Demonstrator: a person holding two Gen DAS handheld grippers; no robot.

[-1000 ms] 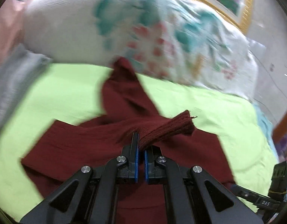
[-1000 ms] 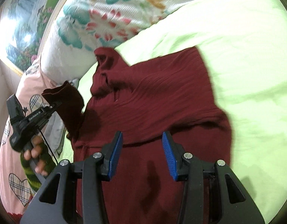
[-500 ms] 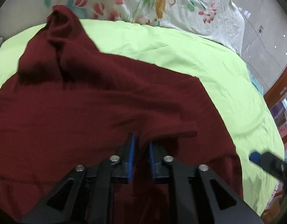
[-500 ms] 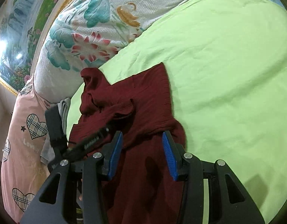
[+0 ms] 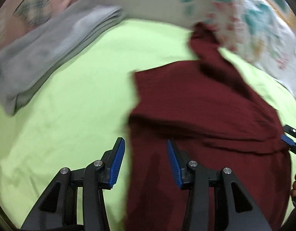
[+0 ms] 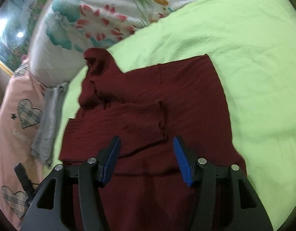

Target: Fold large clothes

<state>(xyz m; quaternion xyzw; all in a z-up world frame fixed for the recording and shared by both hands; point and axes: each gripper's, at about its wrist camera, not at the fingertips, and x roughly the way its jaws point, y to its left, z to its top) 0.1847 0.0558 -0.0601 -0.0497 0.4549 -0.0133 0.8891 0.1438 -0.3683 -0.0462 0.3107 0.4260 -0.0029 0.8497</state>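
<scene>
In the left wrist view, the left gripper point(image 5: 146, 161) hangs over the bed with its jaws spread wide and nothing between them. Its left finger sits above the green sheet point(image 5: 67, 115), its right finger above the dark red sweater point(image 5: 196, 115). The sweater lies flat on the sheet and fills the right half of this view, its left edge running down between the two fingers. Its collar end points away toward the flowered pillow point(image 5: 234, 13) at the top right and touches it. A folded grey cloth point(image 5: 44, 52) lies on the sheet at the upper left, well apart from the sweater, with a pink pillow point(image 5: 32, 9) behind it. At the far right edge the tip of the right gripper point(image 5: 288, 140) shows beside the sweater's right side. This view is blurred, so finer detail is lost.

In the right wrist view, the right gripper point(image 6: 147, 159) also has its jaws spread apart and empty, both fingers above the sweater point(image 6: 186, 88). One sleeve point(image 6: 128, 119) is folded across the body of the sweater, its cuff ending just ahead of the fingers. The collar point(image 6: 96, 61) lies against the flowered pillow point(image 6: 94, 19). The green sheet point(image 6: 244, 57) is bare to the right. The grey cloth point(image 6: 49, 119) lies to the left of the sweater, between it and the pink pillow point(image 6: 15, 115) with plaid hearts.
</scene>
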